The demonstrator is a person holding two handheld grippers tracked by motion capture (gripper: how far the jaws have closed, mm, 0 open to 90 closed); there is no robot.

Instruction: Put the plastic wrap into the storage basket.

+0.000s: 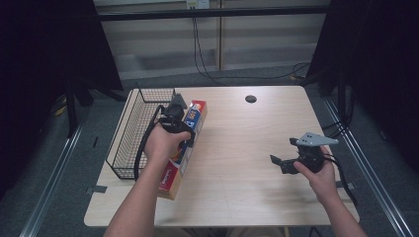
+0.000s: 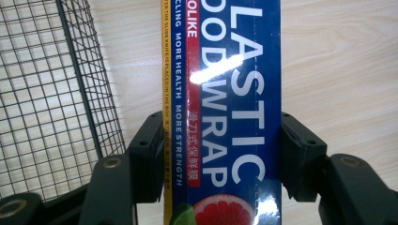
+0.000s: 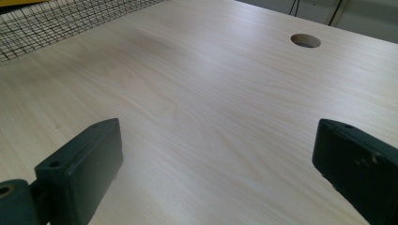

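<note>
A long plastic wrap box (image 1: 197, 114), blue and red with a yellow edge, lies lengthwise on the left half of the wooden table (image 1: 242, 143), right beside a wire basket (image 1: 129, 133). My left gripper (image 1: 182, 129) reaches down over the box's middle. In the left gripper view the box (image 2: 225, 93) runs up between the two black jaws, which press against its long sides, so the left gripper (image 2: 221, 150) is shut on it. My right gripper (image 1: 282, 150) hovers low over bare wood at the right, open (image 3: 216, 159), nothing between its jaws.
The black wire basket (image 2: 42, 93) stands along the table's left edge, its mesh (image 3: 56, 21) far off in the right gripper view. A round cable hole (image 1: 250, 98) sits near the table's far edge. Black curtains and metal rails flank the table.
</note>
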